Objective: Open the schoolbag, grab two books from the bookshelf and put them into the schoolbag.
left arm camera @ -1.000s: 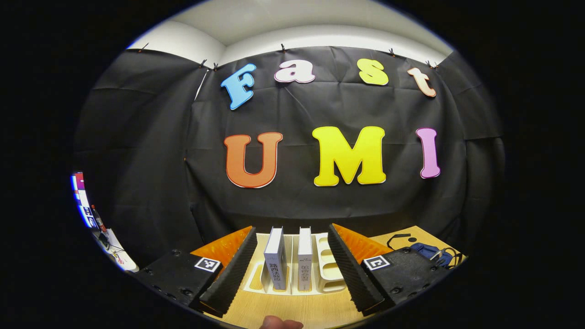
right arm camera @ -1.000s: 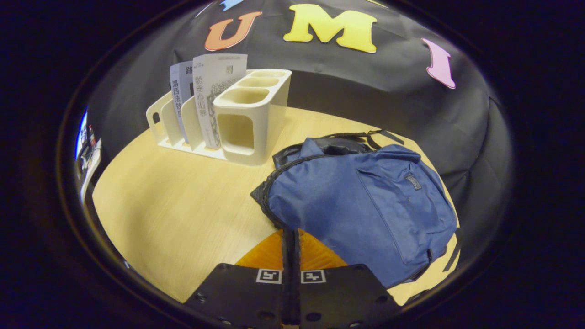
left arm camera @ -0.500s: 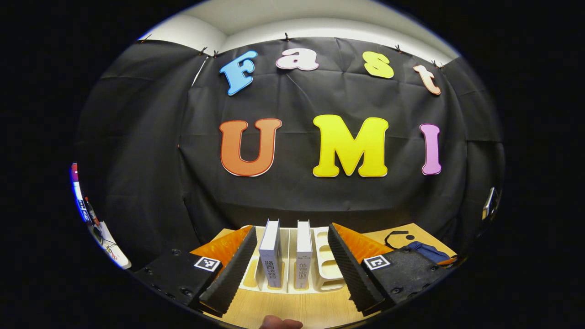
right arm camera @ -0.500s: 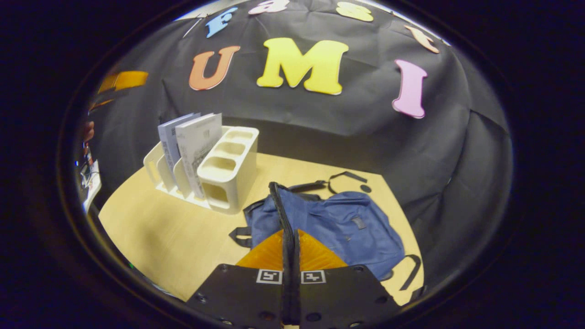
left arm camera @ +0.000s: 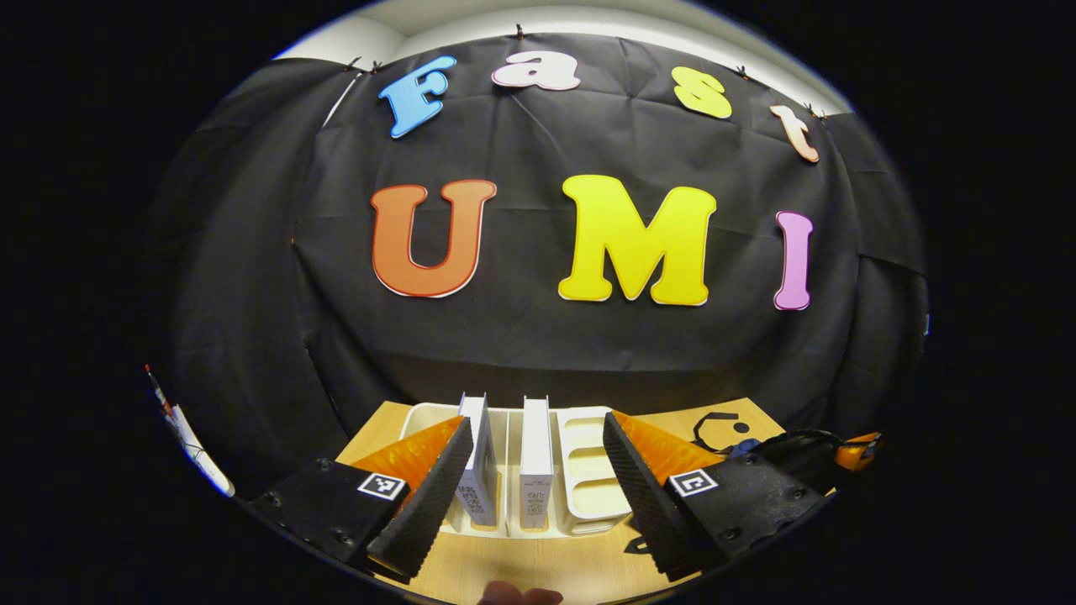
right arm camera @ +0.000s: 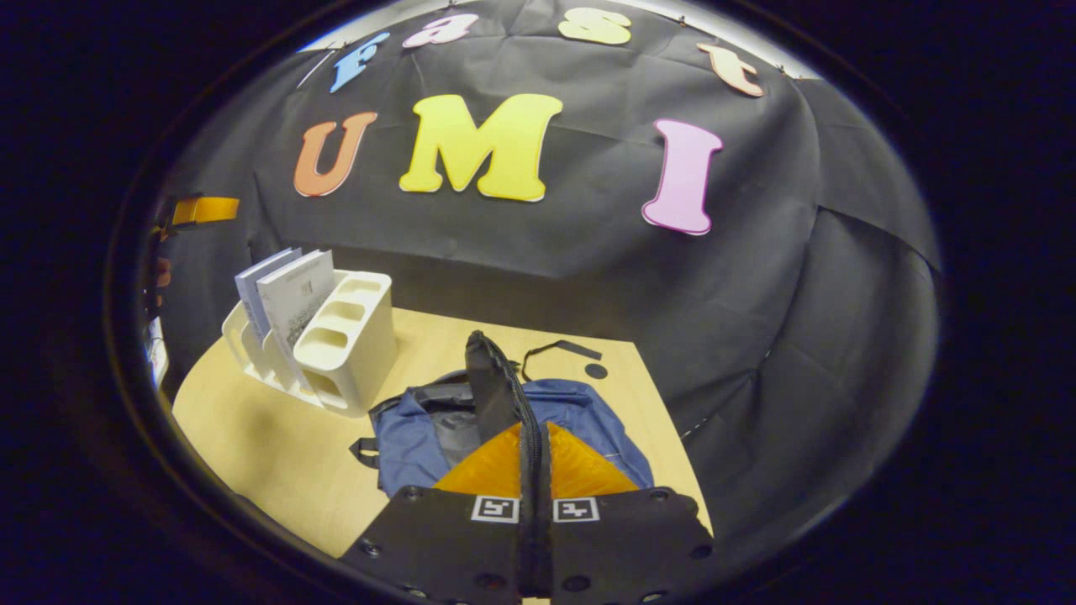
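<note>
Books (left arm camera: 535, 454) stood upright in the white bookshelf (left arm camera: 588, 470), stiff, best pinched at the spine; left gripper (left arm camera: 530, 496) spread before them. Right gripper (right arm camera: 533, 458) pinched the limp schoolbag (right arm camera: 580, 420) flap.

Each claw (left arm camera: 531, 483) (right arm camera: 535, 454) has black screwed housings with square tag markings and ribbed fingers.

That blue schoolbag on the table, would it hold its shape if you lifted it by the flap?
Probably not. The schoolbag lies slumped and creased on the table, so it looks floppy. The right tool pinches its flap, which alone stands up; the body would likely sag. It looks flat, so probably light.
</note>
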### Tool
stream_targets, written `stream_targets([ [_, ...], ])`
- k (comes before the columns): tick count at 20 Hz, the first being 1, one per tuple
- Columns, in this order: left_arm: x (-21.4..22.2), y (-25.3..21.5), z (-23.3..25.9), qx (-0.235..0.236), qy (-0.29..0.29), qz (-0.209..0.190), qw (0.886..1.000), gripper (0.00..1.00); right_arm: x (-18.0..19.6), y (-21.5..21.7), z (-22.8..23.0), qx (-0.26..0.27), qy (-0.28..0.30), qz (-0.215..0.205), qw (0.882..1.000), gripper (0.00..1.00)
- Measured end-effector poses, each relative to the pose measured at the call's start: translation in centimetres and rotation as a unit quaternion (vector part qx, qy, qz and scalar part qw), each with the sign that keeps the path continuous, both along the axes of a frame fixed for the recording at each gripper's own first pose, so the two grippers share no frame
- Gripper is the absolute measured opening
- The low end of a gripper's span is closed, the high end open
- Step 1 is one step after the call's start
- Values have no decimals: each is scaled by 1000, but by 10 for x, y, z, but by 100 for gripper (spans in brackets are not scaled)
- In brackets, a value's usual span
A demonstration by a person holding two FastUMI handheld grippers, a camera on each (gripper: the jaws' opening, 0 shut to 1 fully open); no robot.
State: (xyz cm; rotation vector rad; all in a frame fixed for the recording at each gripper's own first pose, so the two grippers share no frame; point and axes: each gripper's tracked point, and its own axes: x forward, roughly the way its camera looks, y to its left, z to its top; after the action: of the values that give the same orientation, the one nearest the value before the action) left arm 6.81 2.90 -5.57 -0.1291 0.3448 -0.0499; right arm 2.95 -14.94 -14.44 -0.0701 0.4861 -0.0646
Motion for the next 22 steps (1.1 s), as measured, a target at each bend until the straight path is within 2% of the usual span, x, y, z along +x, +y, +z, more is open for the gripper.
stream_targets([
  [5,40,-14,-31,-34,117,-27,992,98,15,-50,8,16,2,-15,1000,0],
  [8,59,-15,-62,-14,195,-47,980,98,20,-67,4,28,6,-18,999,0],
  [12,90,-10,-94,22,267,-61,962,98,23,-79,-3,42,12,-13,999,0],
  [18,109,-16,-142,22,373,-80,924,98,29,-93,-9,62,16,-17,998,0],
  [22,101,-13,-174,10,442,-71,894,98,28,-94,-16,73,24,-20,997,0],
])
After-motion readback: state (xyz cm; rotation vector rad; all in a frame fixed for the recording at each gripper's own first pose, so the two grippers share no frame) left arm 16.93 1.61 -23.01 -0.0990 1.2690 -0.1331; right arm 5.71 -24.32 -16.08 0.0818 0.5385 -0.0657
